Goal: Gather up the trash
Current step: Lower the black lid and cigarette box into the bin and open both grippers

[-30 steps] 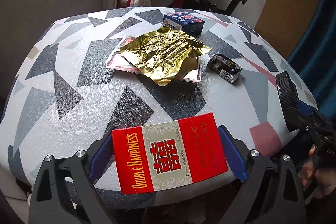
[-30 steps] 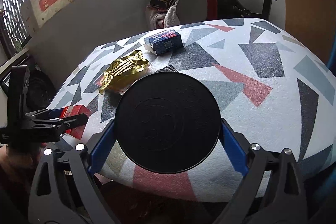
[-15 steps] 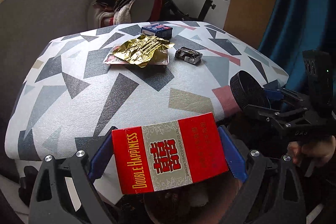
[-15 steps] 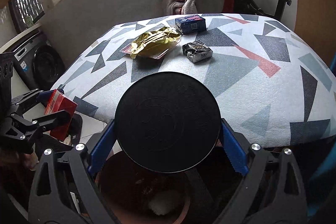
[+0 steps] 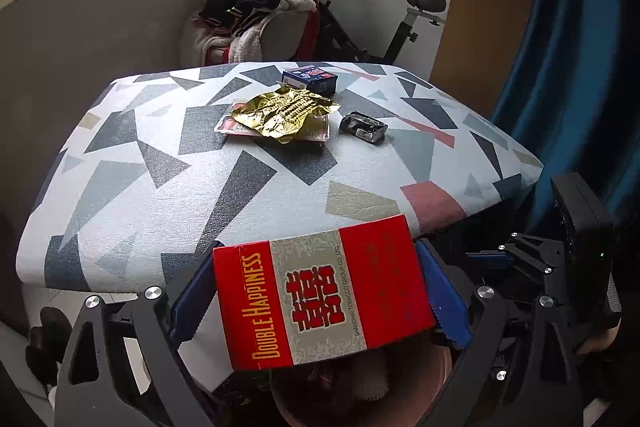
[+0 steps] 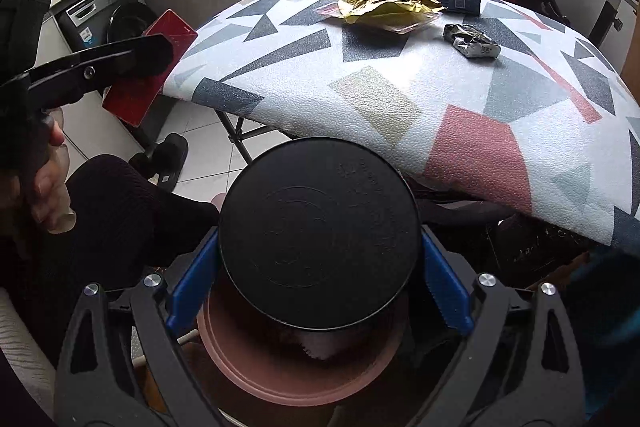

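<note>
Red cigarette carton (image 5: 322,297), clamped across its long axis in left gripper (image 5: 320,301), directly above pink bin (image 5: 436,371) at bottom of frame; right gripper (image 6: 318,267) closed on black lid (image 6: 318,233), likewise over bin (image 6: 296,377).

Crinkled glossy gold foil wrapper (image 5: 286,111)

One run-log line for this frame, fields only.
left gripper: shut on red cigarette pack | right gripper: shut on black lid | both over brown bin | table: three items left
</note>
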`<state>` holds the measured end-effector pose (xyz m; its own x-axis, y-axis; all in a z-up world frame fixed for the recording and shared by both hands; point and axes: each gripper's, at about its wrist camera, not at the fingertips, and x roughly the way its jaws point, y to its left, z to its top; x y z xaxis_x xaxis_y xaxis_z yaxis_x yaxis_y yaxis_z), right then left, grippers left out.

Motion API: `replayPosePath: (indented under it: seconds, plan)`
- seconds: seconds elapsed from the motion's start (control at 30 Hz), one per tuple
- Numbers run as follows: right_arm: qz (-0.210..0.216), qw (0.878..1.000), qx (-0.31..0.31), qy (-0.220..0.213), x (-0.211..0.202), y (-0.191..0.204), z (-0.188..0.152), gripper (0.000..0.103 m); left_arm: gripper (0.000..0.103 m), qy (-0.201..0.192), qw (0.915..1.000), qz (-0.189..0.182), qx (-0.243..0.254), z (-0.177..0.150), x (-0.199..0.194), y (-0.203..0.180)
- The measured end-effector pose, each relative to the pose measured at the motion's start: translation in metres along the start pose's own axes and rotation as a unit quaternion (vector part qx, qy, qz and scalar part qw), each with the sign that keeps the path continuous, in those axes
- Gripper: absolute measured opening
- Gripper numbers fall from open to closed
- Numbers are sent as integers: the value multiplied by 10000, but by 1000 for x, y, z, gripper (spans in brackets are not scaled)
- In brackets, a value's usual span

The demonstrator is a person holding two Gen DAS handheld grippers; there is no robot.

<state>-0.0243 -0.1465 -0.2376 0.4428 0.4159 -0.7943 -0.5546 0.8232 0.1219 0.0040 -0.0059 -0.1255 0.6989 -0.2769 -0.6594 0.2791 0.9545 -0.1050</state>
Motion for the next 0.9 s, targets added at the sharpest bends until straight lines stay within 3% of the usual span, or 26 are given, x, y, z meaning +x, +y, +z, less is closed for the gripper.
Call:
replayPosePath:
  seconds: [0.2,0.43,0.6,0.77,0.9]
  plan:
    - [-4,9993,-145,331,14,8,-2,92,91,20,10000,11,-43,-2,1,2]
    - [-95,9996,107,223,11,-3,-1,97,91,44,10000,-13,-27,-4,4,1]
    - [-333,9977,537,-261,-3,-21,3,97,91,84,10000,-47,11,-6,7,-1]
    - [-713,9876,1014,-968,-25,-45,4,97,91,162,9998,-107,101,-11,13,-7]
    - [-915,9798,1266,-1249,-33,-60,2,97,91,248,9993,-184,188,-16,18,-13]
